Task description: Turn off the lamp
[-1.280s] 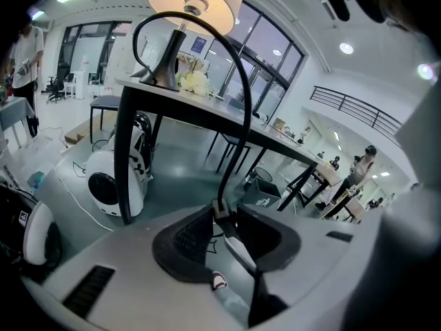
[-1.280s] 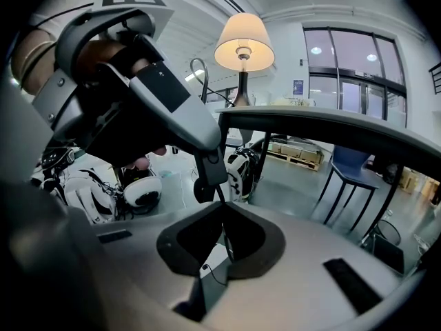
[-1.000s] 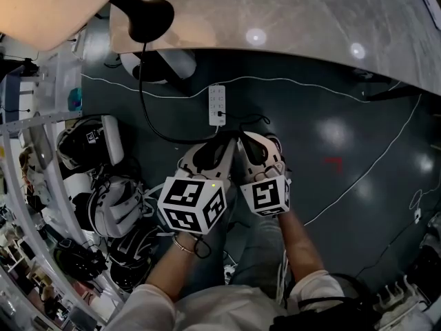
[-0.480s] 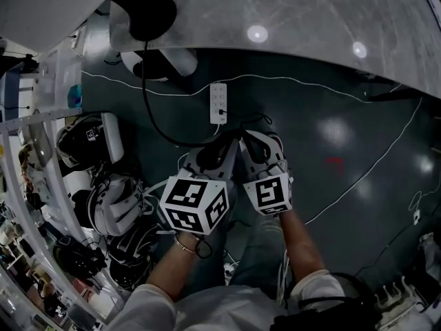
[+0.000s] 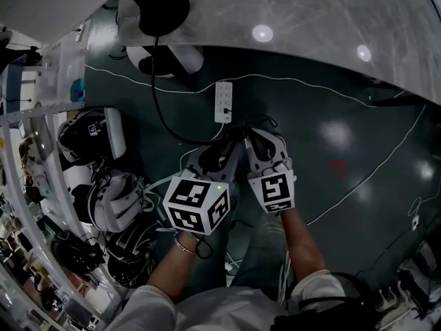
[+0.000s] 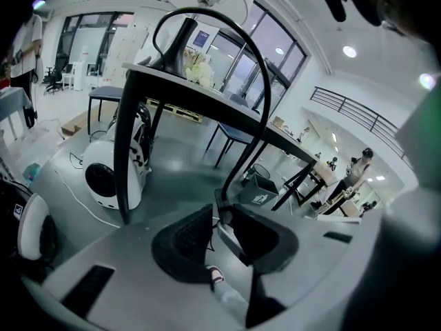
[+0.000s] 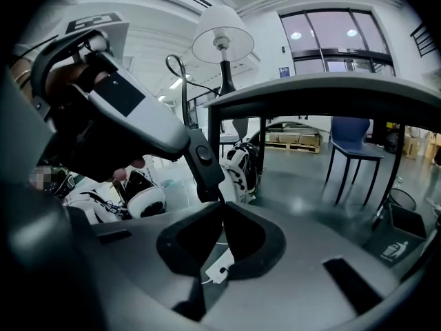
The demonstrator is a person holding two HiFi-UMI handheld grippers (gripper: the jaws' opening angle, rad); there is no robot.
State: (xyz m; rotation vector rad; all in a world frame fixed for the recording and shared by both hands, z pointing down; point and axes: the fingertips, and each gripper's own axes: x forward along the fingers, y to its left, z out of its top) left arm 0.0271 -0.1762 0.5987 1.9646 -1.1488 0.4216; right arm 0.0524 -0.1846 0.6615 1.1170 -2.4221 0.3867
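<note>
The lamp's black base (image 5: pixel 164 11) stands on the marble table (image 5: pixel 310 19), and its shade (image 7: pixel 222 36) looks unlit and pale. Its black cord (image 5: pixel 155 109) hangs down to both grippers, held close together above the floor. My left gripper (image 5: pixel 227 147) has just been closing, and its jaws now press on the cord's inline switch (image 7: pixel 200 157), which shows between them as a grey slab (image 6: pixel 231 236). My right gripper (image 7: pixel 222 209) is shut on the cord just below the switch. In the head view the right gripper (image 5: pixel 253 142) sits right beside the left.
A white power strip (image 5: pixel 222 102) lies on the dark floor below the table edge. A white round machine (image 5: pixel 165 61) stands by the table leg. Several helmets (image 5: pixel 114 202) are piled at the left. Thin white cables (image 5: pixel 358 178) cross the floor.
The shade glowed warm orange a second ago; it went grey half a second ago and stays grey. Both grippers have stayed in place on the cord.
</note>
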